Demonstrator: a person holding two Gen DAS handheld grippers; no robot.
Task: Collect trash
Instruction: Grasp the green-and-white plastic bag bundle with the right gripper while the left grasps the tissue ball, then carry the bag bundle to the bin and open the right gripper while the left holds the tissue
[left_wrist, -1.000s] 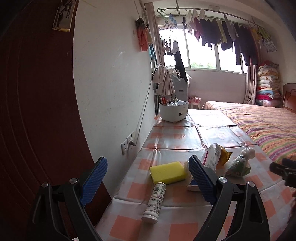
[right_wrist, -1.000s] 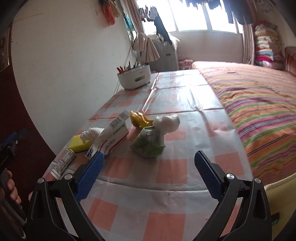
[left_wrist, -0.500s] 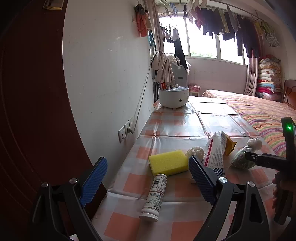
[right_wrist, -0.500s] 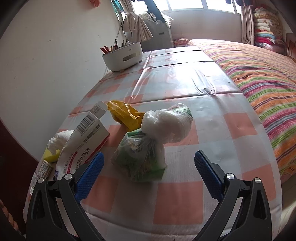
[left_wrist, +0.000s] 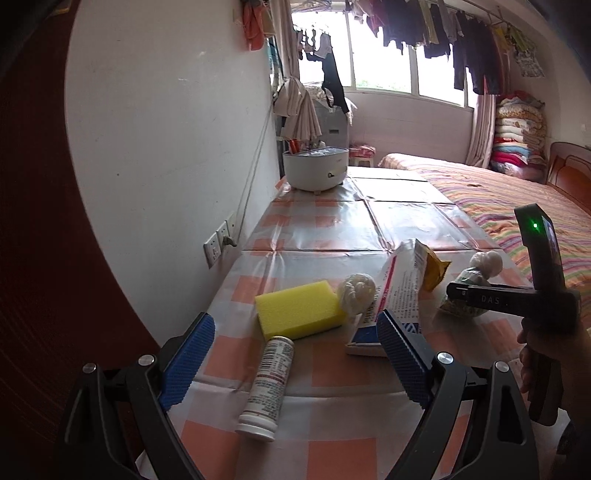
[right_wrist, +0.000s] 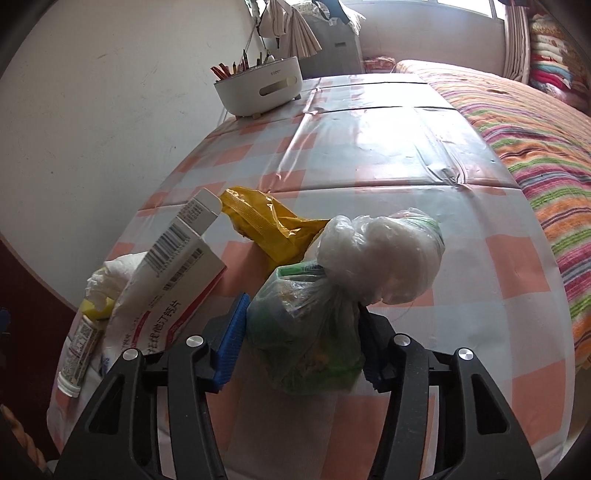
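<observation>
The right gripper (right_wrist: 299, 343) has just been closing, and its ribbed blue pads now press on both sides of a knotted plastic bag (right_wrist: 314, 332), thin crinkled clear film over green and yellowish scraps, lumpy and roughly pear-shaped. The bag sits on the table (right_wrist: 388, 147), near its front edge, with a second smaller bundle of white filmy plastic (right_wrist: 384, 254) bulging against its top. Just behind lies one crumpled yellow wrapper (right_wrist: 266, 221), glossy and creased. To its left leans one flattened white carton (right_wrist: 177, 266) with a barcode and red print, its cardboard bent. Behind the carton is one wad of white tissue (left_wrist: 356, 291), soft and rumpled, touching one yellow sponge (left_wrist: 299, 314), a porous rectangular block. One small cylindrical bottle (left_wrist: 267, 384) with a printed label lies on its side just in front of the sponge. The left gripper (left_wrist: 291, 362) stands wide apart over that bottle, its two blue pads gripping nothing. The table wears a shiny plastic cloth in orange and white checks, wrinkled along its folds. At the far end stands one round white plastic holder (right_wrist: 258, 92) filled with pencils. A striped bedspread (right_wrist: 535, 140) borders the table's right side.
</observation>
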